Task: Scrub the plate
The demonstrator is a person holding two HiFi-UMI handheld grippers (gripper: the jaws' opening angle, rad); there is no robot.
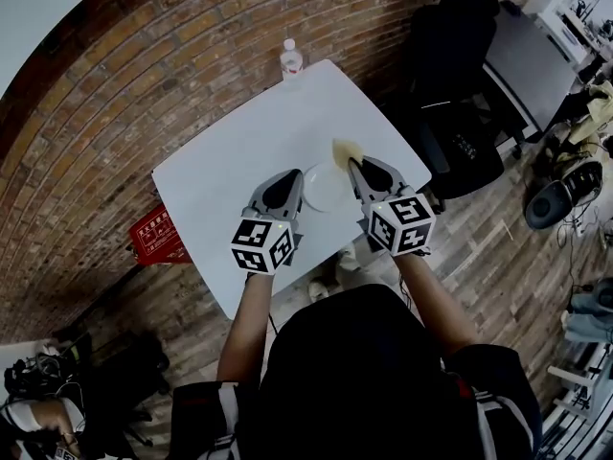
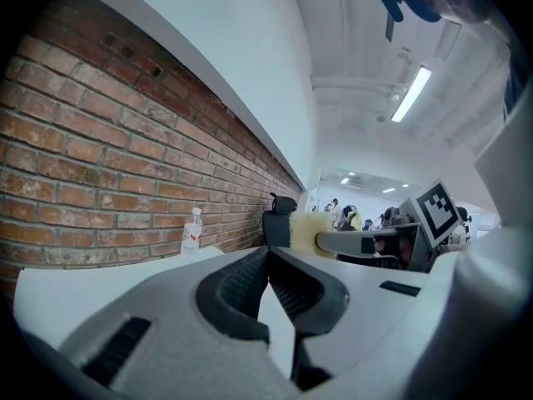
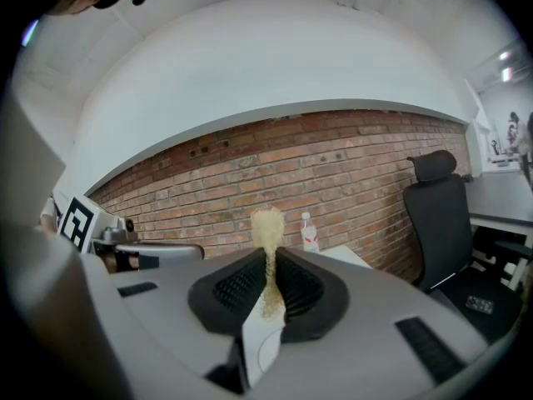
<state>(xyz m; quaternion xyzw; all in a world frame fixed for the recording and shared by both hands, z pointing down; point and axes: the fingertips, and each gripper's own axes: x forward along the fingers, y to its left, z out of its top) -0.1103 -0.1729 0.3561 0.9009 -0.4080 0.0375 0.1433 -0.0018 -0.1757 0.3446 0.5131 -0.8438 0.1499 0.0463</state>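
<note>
The plate (image 1: 324, 188) sits mid-frame on the white bench (image 1: 220, 171), and I judge the scrubbing not yet begun: my right gripper (image 1: 352, 165) pinches the yellow sponge (image 1: 345, 149) in its fingers just above the plate, while my left gripper (image 1: 293, 178), fingers pressed together and empty, waits at its left edge.

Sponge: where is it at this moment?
In the head view the sponge is pinched in the right gripper, by the far right rim of the white plate, near the table's right edge.

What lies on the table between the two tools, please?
The white plate sits between the left tool and the right tool, seen in the head view.
</note>
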